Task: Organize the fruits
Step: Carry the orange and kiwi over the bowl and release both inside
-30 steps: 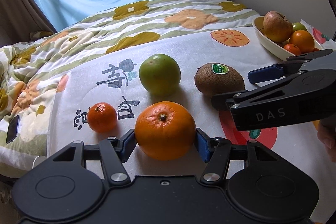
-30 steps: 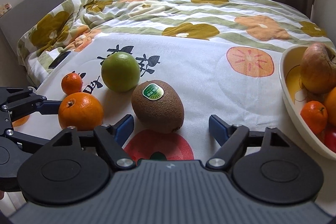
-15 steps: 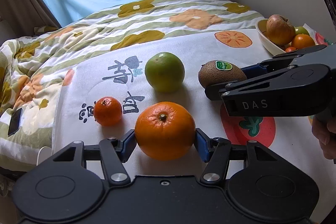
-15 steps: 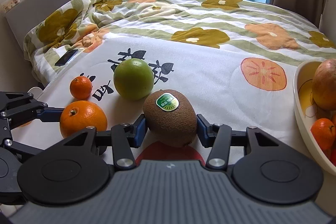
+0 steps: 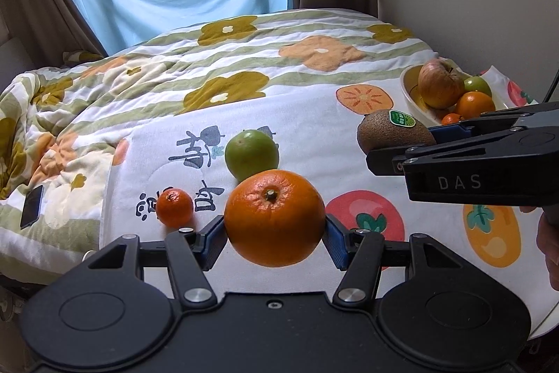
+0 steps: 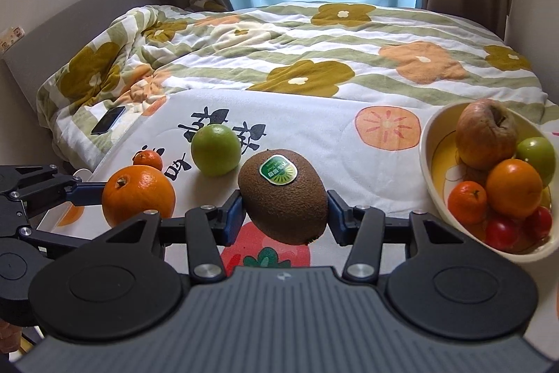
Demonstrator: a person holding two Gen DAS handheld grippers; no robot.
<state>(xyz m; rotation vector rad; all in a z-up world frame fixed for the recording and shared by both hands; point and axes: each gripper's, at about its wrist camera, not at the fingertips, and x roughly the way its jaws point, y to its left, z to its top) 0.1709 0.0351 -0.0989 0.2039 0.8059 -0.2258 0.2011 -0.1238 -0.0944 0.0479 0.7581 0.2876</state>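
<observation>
Closest to each camera, fruit sits clamped between blue pads. The left hand-held gripper point(image 5: 275, 235) is closed on the big orange point(image 5: 274, 217), and the right hand-held gripper point(image 6: 283, 214) is closed on the kiwi point(image 6: 283, 196) with its green sticker facing up. Both fruits appear raised off the printed cloth point(image 6: 332, 131) that covers the near end of the bed, though the gap beneath them is hard to judge.

Just beyond the grippers, two fruits lie loose on the cloth: a small tangerine point(image 5: 174, 208) to the left and a green apple point(image 5: 251, 154) behind the orange, near each other but apart.

Farther right, the bowl point(image 6: 428, 149) stands at the edge of the cloth and already holds a wrinkled reddish apple point(image 6: 487, 133), a green fruit, an orange, a tangerine and some small red ones.

Beyond all this, a phone point(image 6: 108, 124) lies on the flowered quilt point(image 6: 314, 58), with the blue curtain at the back.

Judging by this layout, the job is partly done: several fruits are in the bowl, two are in hand and probably headed there, and two on the cloth are not yet picked up.
</observation>
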